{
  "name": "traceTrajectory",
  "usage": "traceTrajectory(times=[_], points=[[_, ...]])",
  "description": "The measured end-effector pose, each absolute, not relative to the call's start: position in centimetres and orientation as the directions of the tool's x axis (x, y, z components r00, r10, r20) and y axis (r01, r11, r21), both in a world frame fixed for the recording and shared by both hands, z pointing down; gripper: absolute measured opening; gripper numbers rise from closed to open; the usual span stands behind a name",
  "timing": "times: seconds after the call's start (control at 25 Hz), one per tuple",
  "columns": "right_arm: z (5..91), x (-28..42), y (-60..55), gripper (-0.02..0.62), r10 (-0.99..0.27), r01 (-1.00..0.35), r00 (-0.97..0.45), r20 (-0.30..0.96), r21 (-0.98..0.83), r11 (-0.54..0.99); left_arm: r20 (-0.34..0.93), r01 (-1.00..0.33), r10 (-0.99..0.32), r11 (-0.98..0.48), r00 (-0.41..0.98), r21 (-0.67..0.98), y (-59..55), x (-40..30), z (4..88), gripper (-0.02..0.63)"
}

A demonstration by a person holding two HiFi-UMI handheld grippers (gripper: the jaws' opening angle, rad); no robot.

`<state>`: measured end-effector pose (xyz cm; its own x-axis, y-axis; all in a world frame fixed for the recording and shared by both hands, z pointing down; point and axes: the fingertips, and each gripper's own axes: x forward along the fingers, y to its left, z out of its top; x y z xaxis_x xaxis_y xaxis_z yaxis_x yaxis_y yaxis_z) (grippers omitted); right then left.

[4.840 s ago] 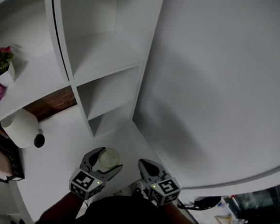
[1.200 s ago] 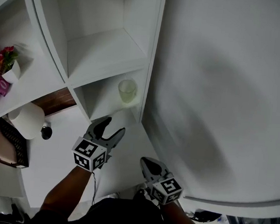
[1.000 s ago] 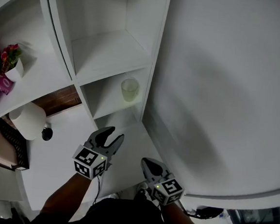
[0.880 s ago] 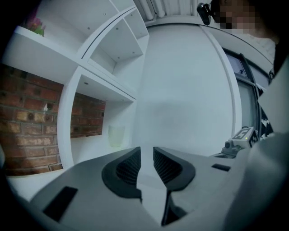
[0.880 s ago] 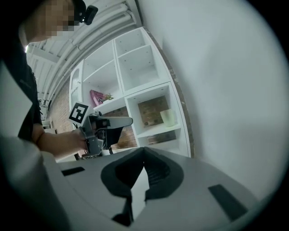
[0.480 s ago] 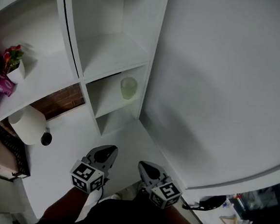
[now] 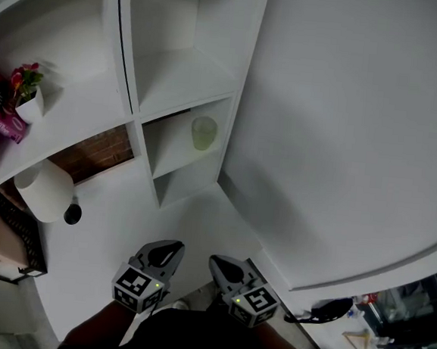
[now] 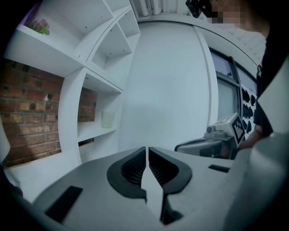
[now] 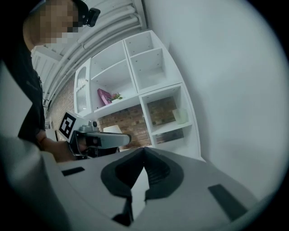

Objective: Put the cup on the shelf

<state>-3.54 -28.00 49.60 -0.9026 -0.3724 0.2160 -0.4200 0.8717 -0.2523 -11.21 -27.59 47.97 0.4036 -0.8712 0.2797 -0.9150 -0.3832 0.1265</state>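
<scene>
the left gripper is held low and near the body, its jaws pressed together with nothing between the ribbed pads. the right gripper is held just beside it, to the right, and its jaws are likewise closed on nothing. both are kept well apart from the shelf unit, which rises at the far left beside a plain white wall.

the cup is seen standing upright in the lower right compartment of that unit, on the board near the right wall. the placing is judged to be done.

the cup appears pale, translucent and thin-walled; whether it is glass or plastic cannot be told. it is judged to be light, easily tipped, and probably smooth enough to slip. if it had to be taken up again, a hold across the side wall at mid height would be advised, with gentle pressure, the rim being left alone. a flower pot is seen on a shelf farther left.
</scene>
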Motion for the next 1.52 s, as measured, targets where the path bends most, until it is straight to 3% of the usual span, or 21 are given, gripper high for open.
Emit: traceTrajectory(times=[1.52], points=[[49.4, -3.5, -27.6, 0.003, -0.389, -0.431, -0.898, 0.207, -0.222, 0.875, 0.254, -0.922, -0.887, -0.376, 0.386, 0.088, -26.7, -11.1, 46.5, 0.021]])
